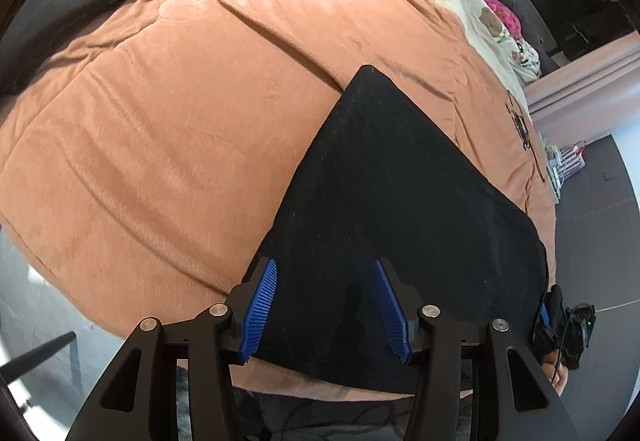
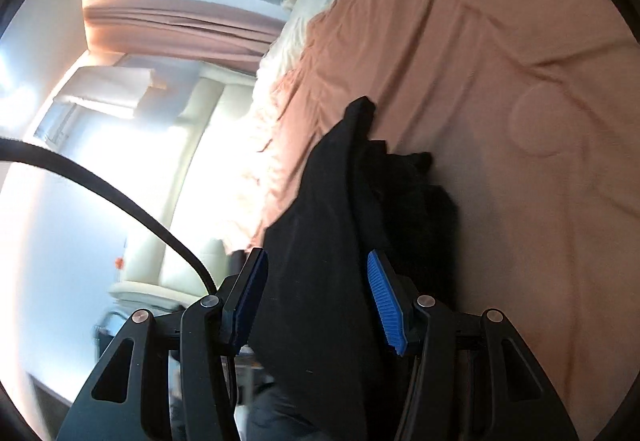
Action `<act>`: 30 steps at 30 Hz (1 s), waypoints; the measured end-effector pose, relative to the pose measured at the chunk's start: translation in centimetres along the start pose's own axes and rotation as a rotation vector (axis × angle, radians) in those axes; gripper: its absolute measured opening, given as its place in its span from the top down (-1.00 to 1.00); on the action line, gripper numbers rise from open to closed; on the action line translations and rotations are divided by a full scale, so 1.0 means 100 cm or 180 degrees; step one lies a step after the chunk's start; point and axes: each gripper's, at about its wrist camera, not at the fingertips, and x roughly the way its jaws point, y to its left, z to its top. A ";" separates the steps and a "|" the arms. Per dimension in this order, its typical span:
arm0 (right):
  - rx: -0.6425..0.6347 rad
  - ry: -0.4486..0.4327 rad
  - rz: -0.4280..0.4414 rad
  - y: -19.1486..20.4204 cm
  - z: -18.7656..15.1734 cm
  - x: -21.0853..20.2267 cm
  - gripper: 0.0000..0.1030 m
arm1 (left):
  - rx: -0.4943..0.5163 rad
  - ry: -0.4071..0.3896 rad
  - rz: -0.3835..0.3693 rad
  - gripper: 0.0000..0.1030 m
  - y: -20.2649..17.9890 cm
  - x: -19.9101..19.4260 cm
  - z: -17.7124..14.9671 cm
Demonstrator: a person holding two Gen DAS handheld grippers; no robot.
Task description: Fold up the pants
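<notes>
While I watched both wrist feeds, the pants (image 1: 400, 209) lay on the bed (image 1: 160, 129) near its edge, already doubled into a flat dark panel in the left view, so I judged the fold well advanced. My left tongs (image 1: 324, 309) stood open above the cloth, gripping nothing. My right tongs (image 2: 316, 301) straddled a bunched, rumpled end of the pants with the pads apart; I judged that end wanted smoothing and a final fold
</notes>
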 end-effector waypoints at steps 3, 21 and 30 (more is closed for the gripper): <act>0.0074 0.0045 -0.0081 -0.018 0.023 0.014 0.02 | -0.0030 -0.0012 -0.0002 -0.03 0.000 -0.001 -0.004; -0.0163 0.0288 -0.0600 -0.007 0.025 0.023 0.02 | -0.0174 -0.0006 -0.0044 -0.03 0.010 0.001 -0.021; -0.0461 0.0233 0.0015 0.053 0.026 0.037 0.15 | -0.0220 -0.0027 -0.0125 -0.03 0.020 -0.003 -0.026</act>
